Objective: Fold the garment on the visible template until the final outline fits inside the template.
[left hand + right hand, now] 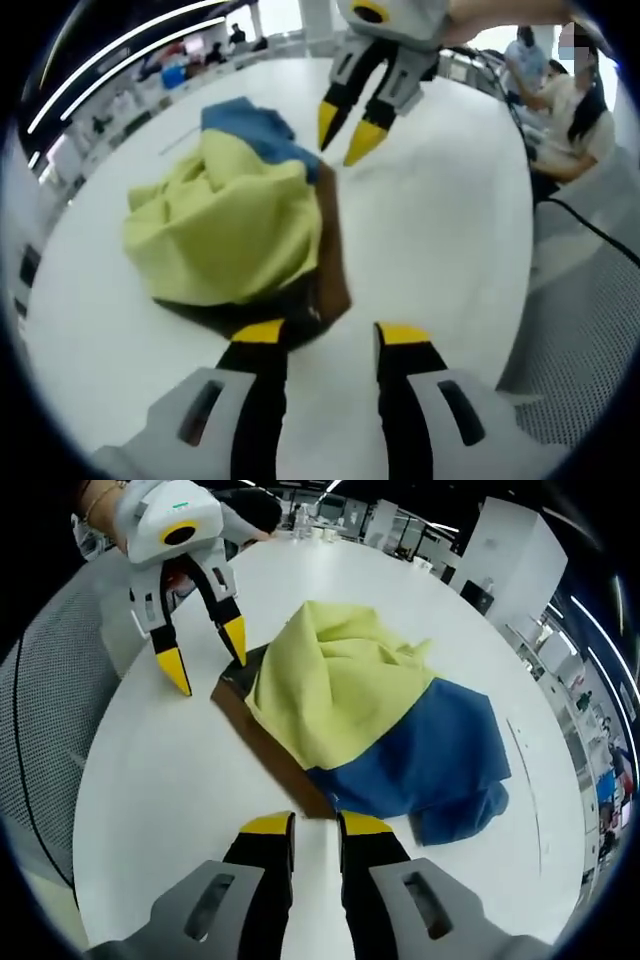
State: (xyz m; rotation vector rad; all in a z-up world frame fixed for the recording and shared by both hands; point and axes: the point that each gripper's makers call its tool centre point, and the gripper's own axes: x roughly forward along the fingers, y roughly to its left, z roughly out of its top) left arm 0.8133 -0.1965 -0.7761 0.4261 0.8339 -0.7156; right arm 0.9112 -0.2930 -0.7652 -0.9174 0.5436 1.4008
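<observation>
Yellow and blue: the garment (375, 715) lies bunched in a heap over the brown template (262, 732), which shows along one side and corner beneath it.
Left tool: your left gripper (330, 333) is spread, jaws empty, at the template's near corner; seen from the other side (205, 650), its tips hover just beside the cloth.
Right tool: your right gripper (315, 825) has its jaws nearly pressed together with nothing between them, tips at the template's edge (355, 130).
Risk: pinch several bunched layers at once and you'll probably drag the whole heap, sliding the template with it.
Risk: the blue part already hangs past the template; a loose fold would leave it outside the outline.
Surface: smooth white round table (160, 800), likely slippery under cloth.
Room: open office, ceiling light strips, people seated at the table's far side (560, 100).
</observation>
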